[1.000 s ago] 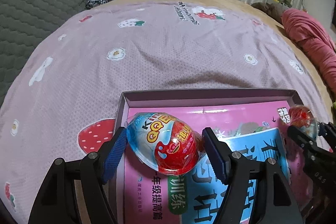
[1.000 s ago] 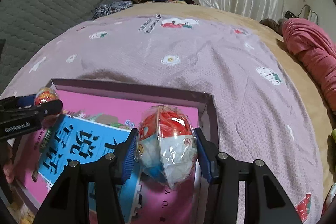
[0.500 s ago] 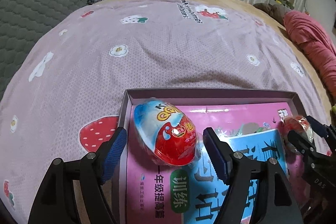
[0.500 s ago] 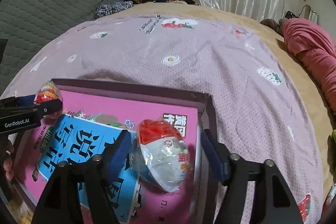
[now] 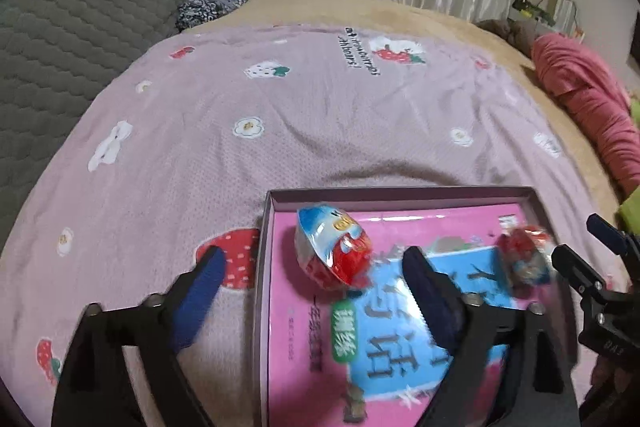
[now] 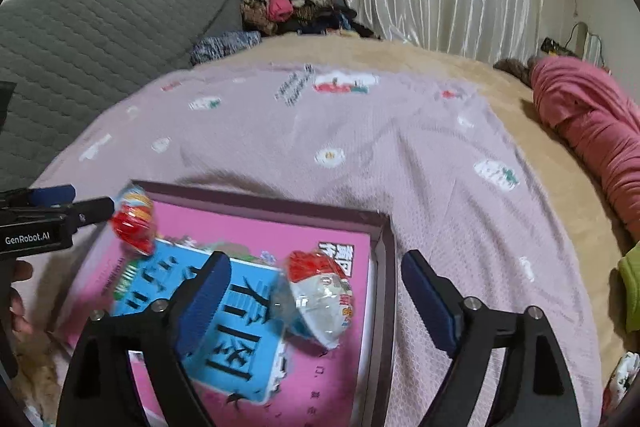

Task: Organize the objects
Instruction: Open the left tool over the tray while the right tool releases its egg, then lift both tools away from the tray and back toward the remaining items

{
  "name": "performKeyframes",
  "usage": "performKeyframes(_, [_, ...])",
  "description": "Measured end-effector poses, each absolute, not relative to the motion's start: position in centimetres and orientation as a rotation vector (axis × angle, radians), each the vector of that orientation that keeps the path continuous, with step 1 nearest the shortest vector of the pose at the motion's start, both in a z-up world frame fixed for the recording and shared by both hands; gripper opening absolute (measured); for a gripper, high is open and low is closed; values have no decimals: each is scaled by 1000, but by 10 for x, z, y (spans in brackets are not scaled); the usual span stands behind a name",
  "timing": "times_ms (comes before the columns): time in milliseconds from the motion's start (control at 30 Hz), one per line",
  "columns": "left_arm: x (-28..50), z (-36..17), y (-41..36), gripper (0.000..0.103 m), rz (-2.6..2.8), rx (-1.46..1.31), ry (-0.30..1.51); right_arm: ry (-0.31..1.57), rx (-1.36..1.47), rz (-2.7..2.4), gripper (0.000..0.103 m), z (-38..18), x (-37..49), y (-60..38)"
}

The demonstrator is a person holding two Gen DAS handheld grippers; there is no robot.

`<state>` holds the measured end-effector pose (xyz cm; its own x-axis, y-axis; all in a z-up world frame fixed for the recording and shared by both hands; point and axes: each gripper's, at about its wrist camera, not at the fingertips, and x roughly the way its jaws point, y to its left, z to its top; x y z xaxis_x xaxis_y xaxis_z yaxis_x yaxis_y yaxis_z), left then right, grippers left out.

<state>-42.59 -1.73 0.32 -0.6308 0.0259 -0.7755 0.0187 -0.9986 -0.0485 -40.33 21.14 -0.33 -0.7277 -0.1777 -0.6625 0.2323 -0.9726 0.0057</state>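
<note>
- On the bed (image 5: 320, 115), over a pink strawberry-print blanket (image 5: 168, 187), a shallow box (image 5: 262, 267) lies near the near edge, lined by a pink book (image 6: 256, 227) with a blue book (image 5: 384, 343) on top.
- Left hand-held gripper (image 5: 312, 279): jaws wide and opening, pads clear of the left egg (image 5: 332, 251), which lies in the box's far left corner, ahead of the fingers.
- Right hand-held gripper (image 6: 316, 291): jaws wide and opening; the right egg (image 6: 320, 295) lies between them untouched, by the box's right wall, partly on the blue book.
- Both eggs are wrapped in clear film.
</note>
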Motion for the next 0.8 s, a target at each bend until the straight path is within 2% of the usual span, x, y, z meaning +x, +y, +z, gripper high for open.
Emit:
performKeyframes(200, [-391,32,-20,91,2853,-1290,-92,104,953,-2727,94,35,-364,203])
performKeyframes(533, [-340,63,-29,91,2856,-1262,-169,131,959,-2710,95,61,-317,192])
performKeyframes(800, [-283,92,-23,91,2883,-1222,-100,79,946,-2718,98,96,-272,205])
